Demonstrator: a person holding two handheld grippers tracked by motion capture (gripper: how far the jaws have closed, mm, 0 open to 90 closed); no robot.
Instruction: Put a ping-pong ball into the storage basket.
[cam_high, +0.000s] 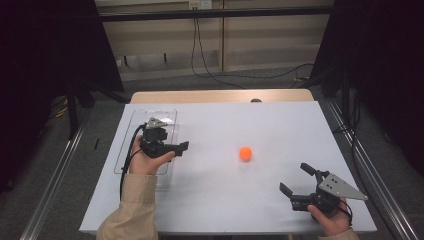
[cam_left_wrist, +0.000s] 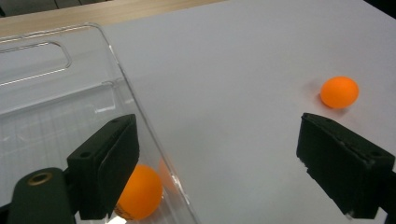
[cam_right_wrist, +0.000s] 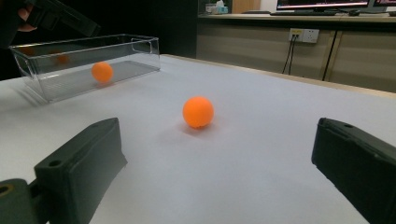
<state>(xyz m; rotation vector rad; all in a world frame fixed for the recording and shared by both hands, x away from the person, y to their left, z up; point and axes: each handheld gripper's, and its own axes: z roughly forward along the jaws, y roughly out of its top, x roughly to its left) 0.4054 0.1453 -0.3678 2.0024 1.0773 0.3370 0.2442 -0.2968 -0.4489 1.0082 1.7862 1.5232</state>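
We see an orange ball (cam_high: 245, 153) lying on the white table (cam_high: 250, 200), out in the open, roughly midway across it and well apart from both grippers. In the right gripper view the same ball (cam_right_wrist: 198, 112) sits on the table ahead of the jaws, between their lines but farther off, touching neither. In the left gripper view it (cam_left_wrist: 339, 92) lies beyond the far jaw, clear of it.

A second orange ball (cam_left_wrist: 139, 191) rests inside the clear plastic box (cam_left_wrist: 56, 93), close to the box's near wall; the left jaw partly covers it in that view. From the right gripper view we see this ball (cam_right_wrist: 102, 72) through the box's clear side (cam_right_wrist: 135, 51), resting on the box floor.

The left gripper (cam_high: 165, 145) is held over the box's right edge, in a hand (cam_high: 147, 162) that comes out of a beige sleeve (cam_high: 127, 215). Its jaws stand wide apart with nothing between them; one jaw hangs over the box, the other over the bare table.

The right gripper (cam_high: 295, 179) rests low near the table's front right corner, pointing toward the loose ball. Its jaws are spread wide and hold nothing.

Beyond the table we see grey floor and a dark cable (cam_high: 220, 75) lying on it.
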